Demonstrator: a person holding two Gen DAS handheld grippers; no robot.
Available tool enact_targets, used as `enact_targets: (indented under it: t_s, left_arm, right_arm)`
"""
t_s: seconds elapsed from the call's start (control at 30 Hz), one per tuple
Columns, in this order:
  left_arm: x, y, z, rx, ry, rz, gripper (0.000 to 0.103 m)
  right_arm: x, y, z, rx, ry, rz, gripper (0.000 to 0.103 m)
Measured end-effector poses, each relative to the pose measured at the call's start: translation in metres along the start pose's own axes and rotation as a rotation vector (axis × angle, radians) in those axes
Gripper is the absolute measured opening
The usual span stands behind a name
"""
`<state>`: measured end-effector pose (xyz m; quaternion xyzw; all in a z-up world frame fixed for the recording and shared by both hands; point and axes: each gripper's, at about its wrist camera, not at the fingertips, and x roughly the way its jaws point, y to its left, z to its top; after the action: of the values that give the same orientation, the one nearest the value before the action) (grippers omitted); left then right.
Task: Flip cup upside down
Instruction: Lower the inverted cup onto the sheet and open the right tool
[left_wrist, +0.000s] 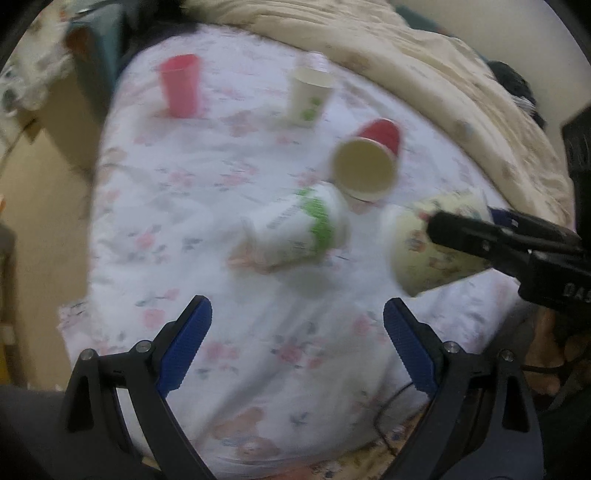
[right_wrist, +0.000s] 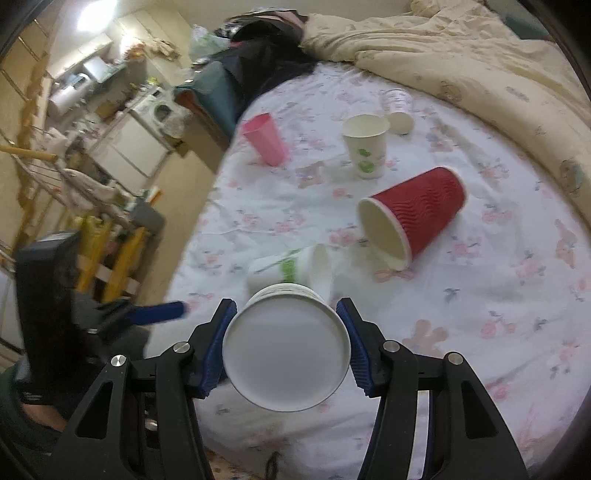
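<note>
My right gripper (right_wrist: 287, 341) is pinching a pale paper cup (right_wrist: 286, 350) just beside the lying green-printed cup (right_wrist: 291, 269); my left gripper (left_wrist: 297, 332) is hanging spread, holding nothing.

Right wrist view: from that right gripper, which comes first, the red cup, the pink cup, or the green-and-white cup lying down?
1. Green-and-white cup, on its side just beyond the right gripper.
2. Red cup, tipped over, right.
3. Pink cup, upright, far left.

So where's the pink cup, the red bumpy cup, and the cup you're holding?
Pink plastic cup (right_wrist: 265, 138), right wrist view, its side.
Red ribbed paper cup (right_wrist: 424, 206), right wrist view, its wall.
Held white paper cup (right_wrist: 286, 349), right wrist view, its base.
</note>
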<state>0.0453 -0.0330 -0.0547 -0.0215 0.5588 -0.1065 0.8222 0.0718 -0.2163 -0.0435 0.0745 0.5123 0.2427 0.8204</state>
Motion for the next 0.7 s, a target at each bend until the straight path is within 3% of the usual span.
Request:
enact_targets:
  t_s: [0.33, 0.43, 0.57, 0.7]
  left_arm:
    - [-0.018, 0.05, -0.001, -0.126, -0.071, 0.1, 0.093]
    - [-0.018, 0.056, -0.001, -0.146, -0.066, 0.105, 0.093]
    - [-0.017, 0.058, -0.002, -0.157, -0.05, 0.099, 0.102]
    - [-0.017, 0.058, -0.002, -0.152, -0.062, 0.103, 0.103]
  right_arm:
    - [0.05, 0.0, 0.0, -0.093, 0.137, -0.179, 0.058]
    - [0.073, 0.004, -0.008, -0.1, 0.205, -0.179, 0.058]
    - [0.089, 0.019, -0.011, -0.169, 0.236, -0.195, 0.058]
    - [0.105, 0.025, -0.01, -0.208, 0.262, -0.224, 0.058]
